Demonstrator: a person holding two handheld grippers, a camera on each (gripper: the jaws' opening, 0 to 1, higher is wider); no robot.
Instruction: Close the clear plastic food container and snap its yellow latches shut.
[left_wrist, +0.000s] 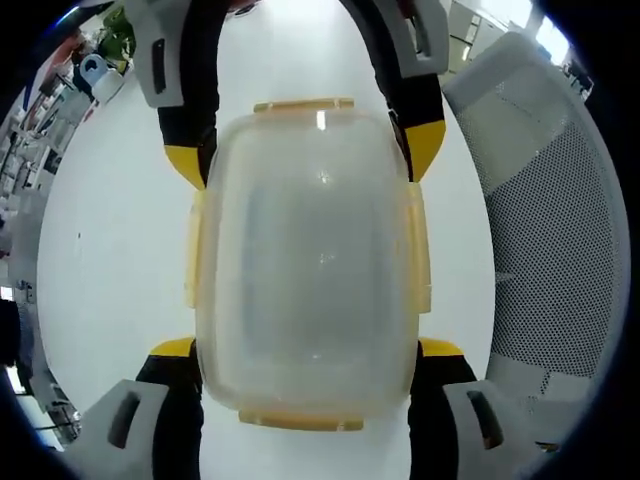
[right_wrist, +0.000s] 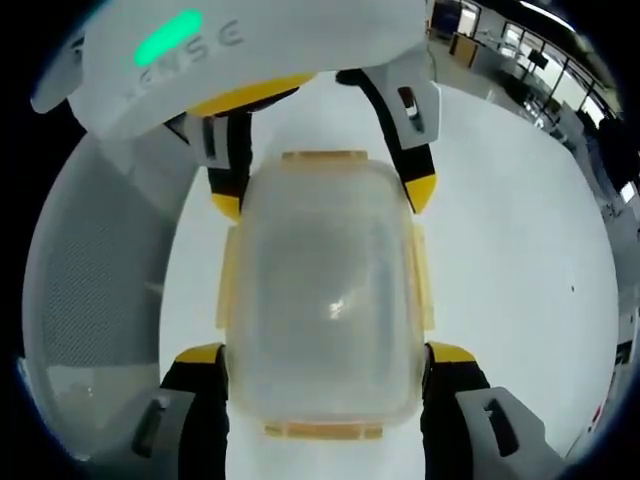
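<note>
Container (left_wrist: 305, 270) between both grippers' jaws; mesh chair (left_wrist: 555, 240) beside white table (left_wrist: 110, 250).

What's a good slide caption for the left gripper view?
Both grippers flank the lidded clear container with yellow latches on a white table.

Bright, even overhead light washes the white desk (left_wrist: 110, 250) nearly to blank, with hardly any shadow. Small glints sit on the container lid (left_wrist: 320, 120). Fisheye bending curves the edges, and the far room blurs.
</note>
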